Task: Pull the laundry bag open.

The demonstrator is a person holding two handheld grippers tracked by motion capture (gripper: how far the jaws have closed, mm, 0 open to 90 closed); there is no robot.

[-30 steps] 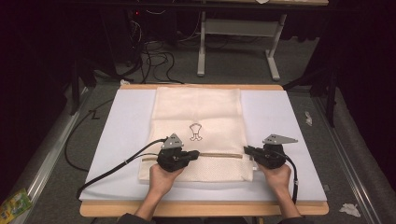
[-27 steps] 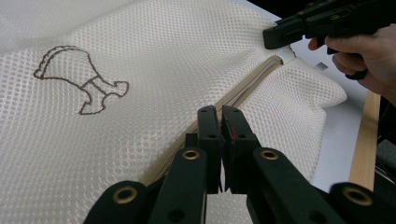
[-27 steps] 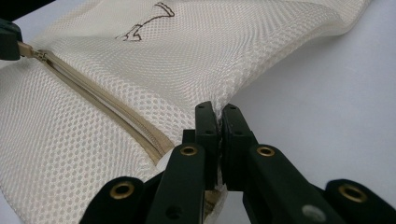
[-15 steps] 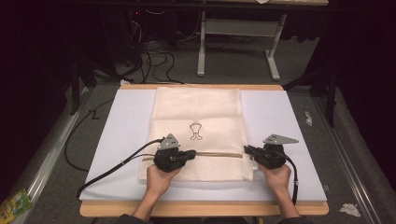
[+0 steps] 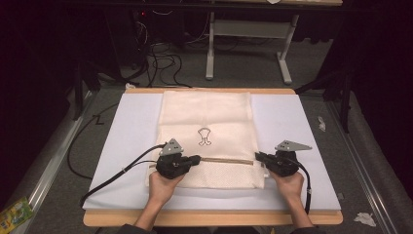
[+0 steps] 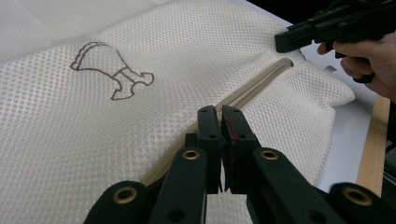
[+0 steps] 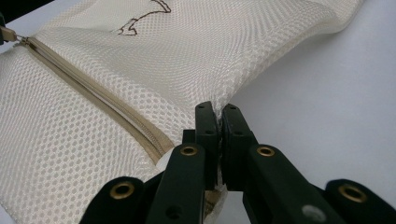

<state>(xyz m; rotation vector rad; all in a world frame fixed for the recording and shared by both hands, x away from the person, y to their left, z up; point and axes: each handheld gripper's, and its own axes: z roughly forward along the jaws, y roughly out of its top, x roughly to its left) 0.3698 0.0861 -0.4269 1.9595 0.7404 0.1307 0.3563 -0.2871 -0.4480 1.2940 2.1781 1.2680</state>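
Near the front edge of the bench point(image 5: 311, 122), the mesh bag point(image 5: 207, 122) is clamped at its edge by the right gripper point(image 7: 218, 112) while the zipper point(image 6: 261, 84) is pinched by the left gripper point(image 6: 219, 114), so a steady pull along the track seems required next.

The left gripper point(image 6: 219, 114) jaws cover the zipper point(image 6: 254, 88) pull, so what they pinch cannot be told. The mesh bag point(image 7: 187, 56) edge vanishes between the right gripper point(image 7: 218, 112) jaws. At bottom, the person's forearms are cut off in the high view.
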